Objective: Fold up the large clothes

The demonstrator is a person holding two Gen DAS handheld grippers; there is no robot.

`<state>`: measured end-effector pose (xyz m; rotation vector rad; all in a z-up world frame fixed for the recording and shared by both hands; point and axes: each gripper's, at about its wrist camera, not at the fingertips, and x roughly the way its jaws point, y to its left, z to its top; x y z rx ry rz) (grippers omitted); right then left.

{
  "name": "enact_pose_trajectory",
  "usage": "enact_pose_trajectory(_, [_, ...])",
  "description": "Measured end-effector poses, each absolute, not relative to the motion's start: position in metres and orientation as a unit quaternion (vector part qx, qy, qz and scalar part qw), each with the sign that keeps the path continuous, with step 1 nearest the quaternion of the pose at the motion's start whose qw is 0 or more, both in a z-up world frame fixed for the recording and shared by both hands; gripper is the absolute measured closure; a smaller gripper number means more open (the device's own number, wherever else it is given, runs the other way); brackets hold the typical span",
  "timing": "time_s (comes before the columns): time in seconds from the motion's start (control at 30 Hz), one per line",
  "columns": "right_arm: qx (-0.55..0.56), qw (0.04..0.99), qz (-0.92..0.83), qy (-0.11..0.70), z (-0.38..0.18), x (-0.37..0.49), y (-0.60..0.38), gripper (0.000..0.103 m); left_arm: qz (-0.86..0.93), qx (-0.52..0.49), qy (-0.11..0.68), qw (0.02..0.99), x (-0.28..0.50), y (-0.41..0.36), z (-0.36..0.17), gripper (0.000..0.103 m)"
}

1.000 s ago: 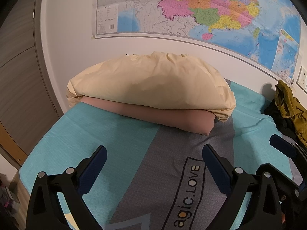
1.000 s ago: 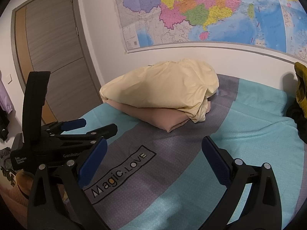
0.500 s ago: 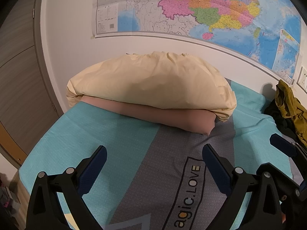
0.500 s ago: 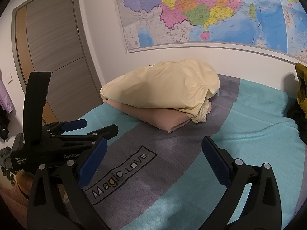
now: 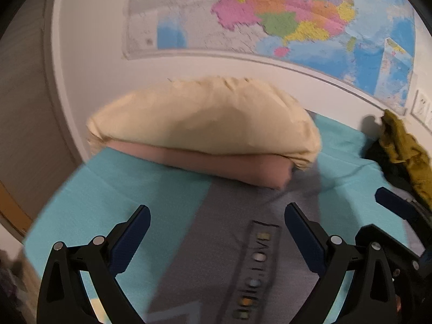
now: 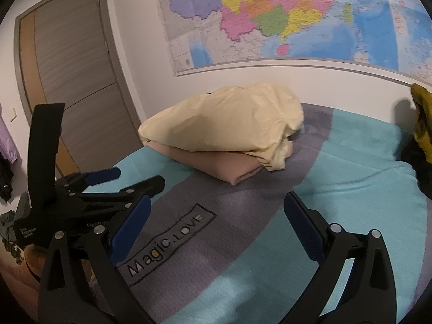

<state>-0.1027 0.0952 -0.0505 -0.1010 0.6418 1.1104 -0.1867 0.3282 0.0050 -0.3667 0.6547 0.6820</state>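
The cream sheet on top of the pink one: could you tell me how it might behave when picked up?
The cream sheet is probably floppy: its edge droops in wrinkles over the pink sheet. It looks puffy and loosely bundled, so it would likely unfurl and sag from one pinch.

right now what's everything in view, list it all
folded cloth: 1, pale yellow, on top of the stack
folded cloth: 1, pink, under the yellow one
bed cover: 1, teal and grey, lettered, under the stack
clothes heap: 1, mustard and black, right edge of bed
wall map: 1, multicoloured, above the bed
door: 1, grey-brown, left wall
left tongs: open, empty, over the bed
right tongs: open, empty, over the bed
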Motion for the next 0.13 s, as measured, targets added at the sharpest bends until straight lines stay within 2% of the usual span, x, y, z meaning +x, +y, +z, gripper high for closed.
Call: enact_pose_trajectory(0.13, [-0.034, 0.824, 0.475, 0.307, -0.053, -0.092, 0.063, 0.006, 0.283, -0.181, 0.323, 0.885, -0.166, 0.316, 0.001, 0.007])
